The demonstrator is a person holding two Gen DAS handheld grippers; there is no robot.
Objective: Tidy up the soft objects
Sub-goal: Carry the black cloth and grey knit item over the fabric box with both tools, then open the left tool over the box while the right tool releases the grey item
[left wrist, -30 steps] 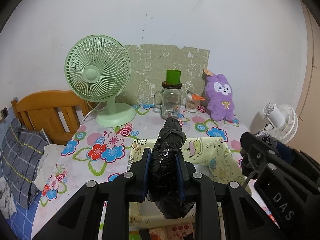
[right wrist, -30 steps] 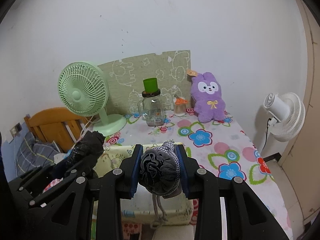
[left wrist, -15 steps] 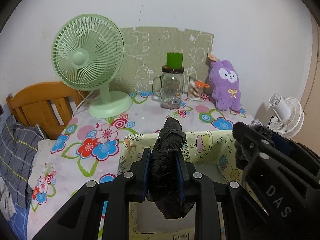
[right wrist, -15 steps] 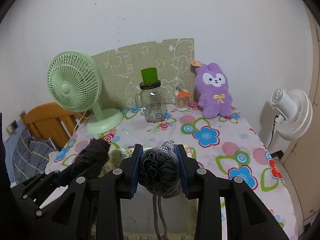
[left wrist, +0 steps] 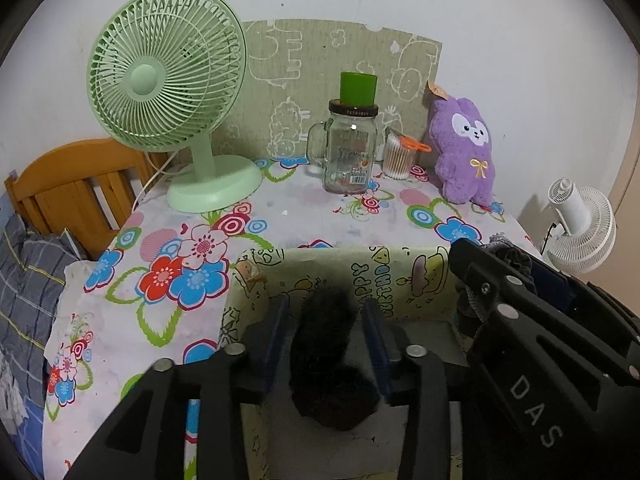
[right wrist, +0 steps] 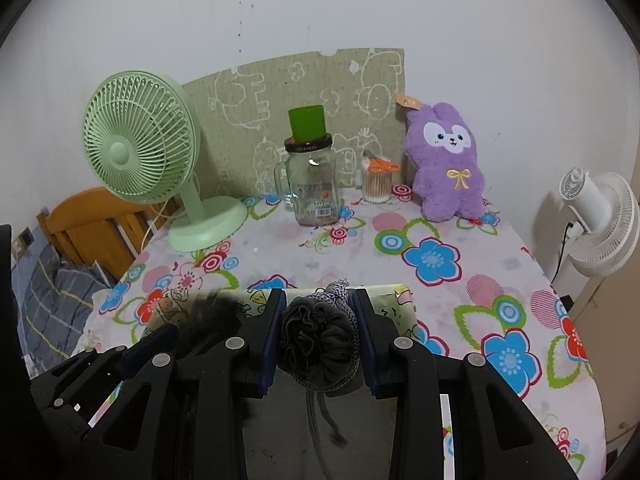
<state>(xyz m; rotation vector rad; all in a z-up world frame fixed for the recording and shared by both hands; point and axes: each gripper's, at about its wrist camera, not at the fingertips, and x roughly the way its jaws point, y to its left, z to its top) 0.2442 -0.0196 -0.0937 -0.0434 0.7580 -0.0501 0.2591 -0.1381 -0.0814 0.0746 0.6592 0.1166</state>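
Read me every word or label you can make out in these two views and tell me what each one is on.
"DAS": white letters on the black body of the right gripper, seen from the left wrist view.
"HAPPY BIRTHDAY": printed on the inner wall of the yellow box, running sideways.
Sticker on the glass jar: too small to read.
Lettering on the jar lid: too blurred to read.
Tag on the purple plush: unreadable.

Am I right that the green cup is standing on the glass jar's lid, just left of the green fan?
Not quite: the green cup does stand on the glass jar lid, but it is to the right of the green fan, as the right wrist view shows.
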